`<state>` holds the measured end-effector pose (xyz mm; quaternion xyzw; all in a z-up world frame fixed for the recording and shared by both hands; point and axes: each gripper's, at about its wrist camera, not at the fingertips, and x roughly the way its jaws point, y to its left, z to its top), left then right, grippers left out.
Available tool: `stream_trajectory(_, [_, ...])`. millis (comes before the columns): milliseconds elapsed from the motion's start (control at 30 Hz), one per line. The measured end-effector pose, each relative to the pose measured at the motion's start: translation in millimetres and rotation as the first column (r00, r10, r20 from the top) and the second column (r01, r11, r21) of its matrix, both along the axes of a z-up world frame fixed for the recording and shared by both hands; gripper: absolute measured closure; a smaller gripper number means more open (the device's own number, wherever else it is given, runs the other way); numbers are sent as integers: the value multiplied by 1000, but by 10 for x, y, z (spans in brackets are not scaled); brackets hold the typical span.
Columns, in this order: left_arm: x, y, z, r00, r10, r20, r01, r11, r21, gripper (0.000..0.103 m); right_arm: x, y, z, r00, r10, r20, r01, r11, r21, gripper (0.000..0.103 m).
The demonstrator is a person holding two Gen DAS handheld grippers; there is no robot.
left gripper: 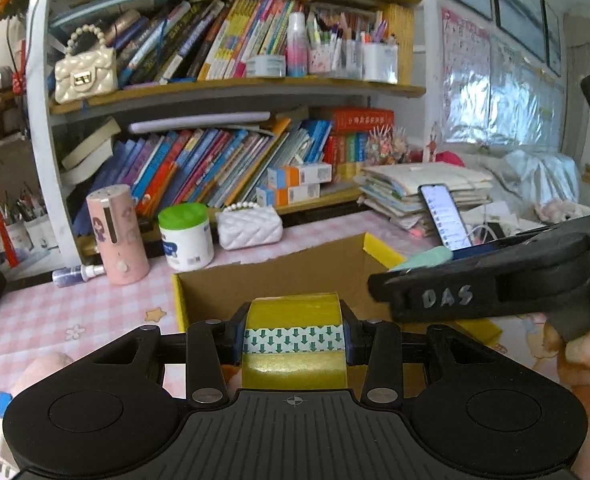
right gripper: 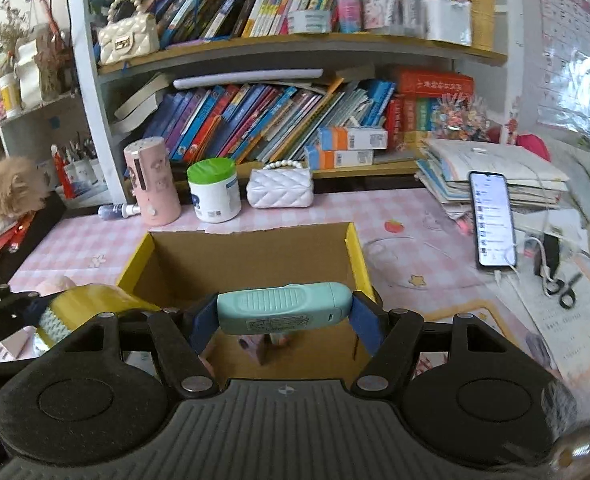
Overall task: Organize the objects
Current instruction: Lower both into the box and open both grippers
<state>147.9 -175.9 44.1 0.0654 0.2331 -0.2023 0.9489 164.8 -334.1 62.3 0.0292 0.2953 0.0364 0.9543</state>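
My left gripper (left gripper: 293, 338) is shut on a yellow tape roll (left gripper: 293, 316) with a green-arrow strip, held at the near edge of an open cardboard box (left gripper: 255, 280). My right gripper (right gripper: 285, 312) is shut on a mint-green oblong device (right gripper: 285, 307), held over the same box (right gripper: 251, 256). The right gripper's body crosses the left wrist view at the right (left gripper: 495, 280). The tape roll shows at the left of the right wrist view (right gripper: 83, 304). A small pink item (right gripper: 255, 346) lies inside the box.
On the pink checked table behind the box stand a pink cylinder (right gripper: 153, 180), a green-lidded white tub (right gripper: 213, 190), a white quilted purse (right gripper: 279, 188) and a spray bottle (right gripper: 119, 211). A lit phone (right gripper: 493, 220) leans on stacked papers at right. A cat (right gripper: 7, 192) sits at left. Bookshelves rise behind.
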Motion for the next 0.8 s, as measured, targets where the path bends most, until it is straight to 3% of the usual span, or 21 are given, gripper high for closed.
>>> stream_trajectory(400, [362,-121,-403,987,53,-155,-38,995,94,63,515,57,-343,990,99,-104,-106,993,-56,36])
stream_trajectory(800, [362,-232,-552,986,45,-163,-23,990,138,60,872,171,-660,949,207,-237,-233,969,-87,36])
